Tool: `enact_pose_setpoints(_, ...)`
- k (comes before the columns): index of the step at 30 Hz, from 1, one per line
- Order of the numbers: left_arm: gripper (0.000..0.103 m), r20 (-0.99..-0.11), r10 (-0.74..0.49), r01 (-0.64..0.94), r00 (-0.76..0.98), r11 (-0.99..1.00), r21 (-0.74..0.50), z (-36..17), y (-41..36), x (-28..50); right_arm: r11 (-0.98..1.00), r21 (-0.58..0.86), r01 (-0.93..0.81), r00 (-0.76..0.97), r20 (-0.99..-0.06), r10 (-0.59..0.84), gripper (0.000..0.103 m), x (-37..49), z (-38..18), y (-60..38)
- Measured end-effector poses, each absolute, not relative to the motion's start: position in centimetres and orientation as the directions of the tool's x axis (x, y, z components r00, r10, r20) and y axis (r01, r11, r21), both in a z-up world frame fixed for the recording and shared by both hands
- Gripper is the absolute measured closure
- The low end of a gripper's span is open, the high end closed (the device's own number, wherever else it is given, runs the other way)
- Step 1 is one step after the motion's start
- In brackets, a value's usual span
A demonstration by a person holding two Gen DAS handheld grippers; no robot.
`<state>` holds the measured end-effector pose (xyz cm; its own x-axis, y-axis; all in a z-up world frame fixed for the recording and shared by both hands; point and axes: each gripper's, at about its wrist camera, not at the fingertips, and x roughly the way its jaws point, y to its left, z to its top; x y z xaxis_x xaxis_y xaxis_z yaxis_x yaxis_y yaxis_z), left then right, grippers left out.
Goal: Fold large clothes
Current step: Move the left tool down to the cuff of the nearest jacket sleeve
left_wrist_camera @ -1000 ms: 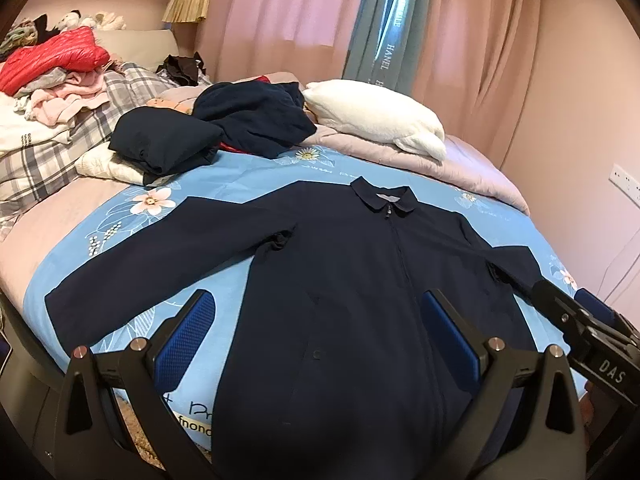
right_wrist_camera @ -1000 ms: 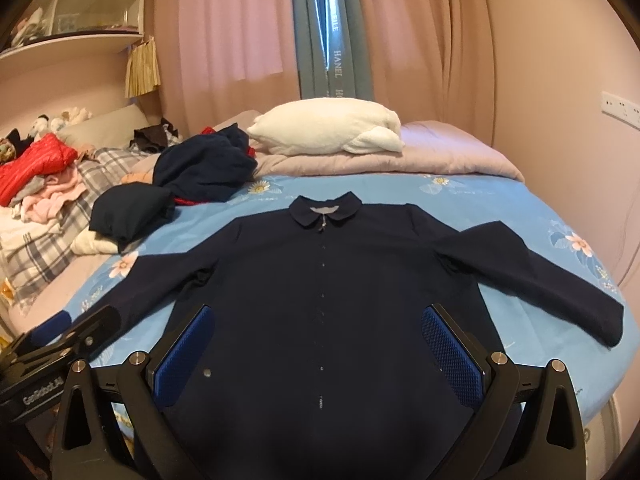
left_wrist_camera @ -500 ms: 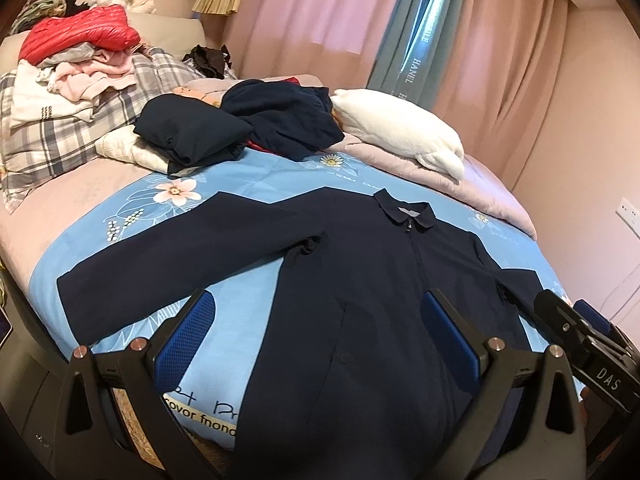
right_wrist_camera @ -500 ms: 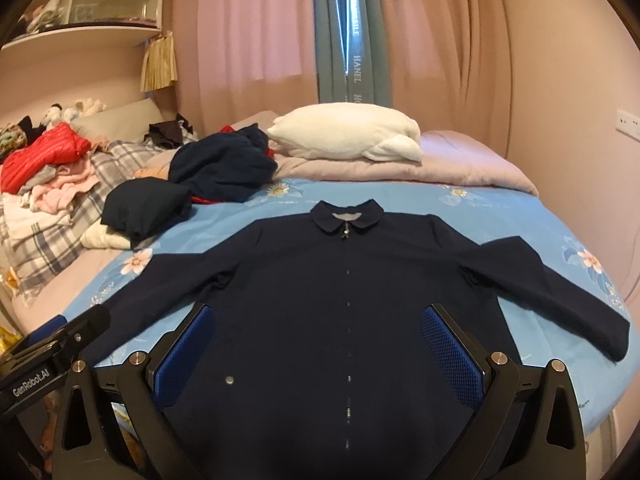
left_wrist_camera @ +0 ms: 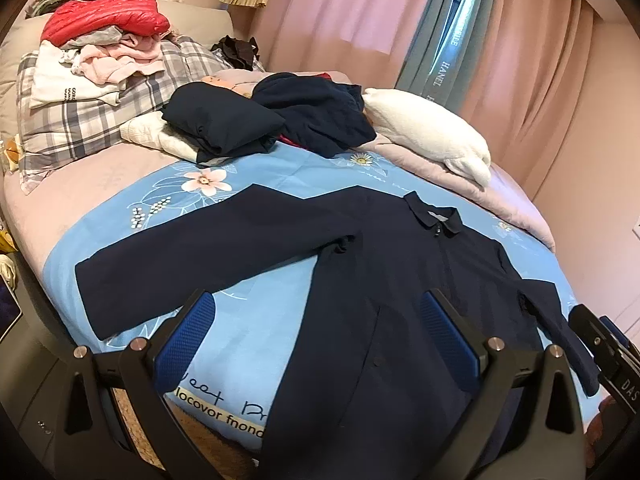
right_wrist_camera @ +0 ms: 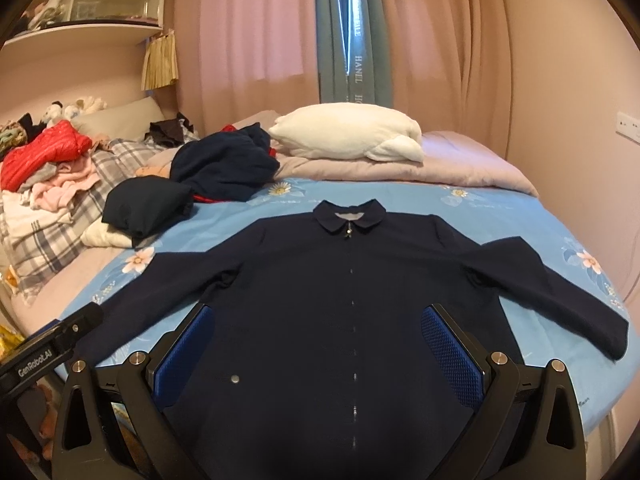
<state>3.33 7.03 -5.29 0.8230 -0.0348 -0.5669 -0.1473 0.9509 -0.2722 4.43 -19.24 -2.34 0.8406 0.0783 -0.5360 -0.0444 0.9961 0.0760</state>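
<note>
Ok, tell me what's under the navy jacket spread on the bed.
The jacket lies flat on a blue floral sheet, which shows all around it. Printed lettering shows near the hem; whatever the sheet bears beneath the jacket is covered.

A white pillow (right_wrist_camera: pixel 348 136) lies at twelve o'clock on the blue floral sheet (right_wrist_camera: pixel 500 216). Toward ten o'clock sit a plaid blanket (left_wrist_camera: pixel 100 120) and a red puffer jacket (left_wrist_camera: pixel 108 16), before pink curtains (right_wrist_camera: pixel 256 28).

The left gripper (left_wrist_camera: pixel 316 332) has swung from above the navy jacket (left_wrist_camera: pixel 400 280) body toward its outstretched sleeve (left_wrist_camera: pixel 208 248); jaws unchanged, wide apart.
</note>
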Motion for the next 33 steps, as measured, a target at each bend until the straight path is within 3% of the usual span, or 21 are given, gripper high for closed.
enact_pose_setpoints(16,0.001,-0.574,-0.024,-0.164,0.819,0.948,-0.273,-5.3,7.7,3.9,0.995,0.091,-0.033,0.832,-0.549,0.078,0.0,4.5,-2.8,-19.3)
enact_pose_setpoints(33,0.001,-0.605,0.128,-0.382,0.786,0.87,-0.312,-2.3,14.0,7.8,0.979,0.161,-0.126,0.843,-0.503,0.191,0.0,8.2,0.1,-19.6)
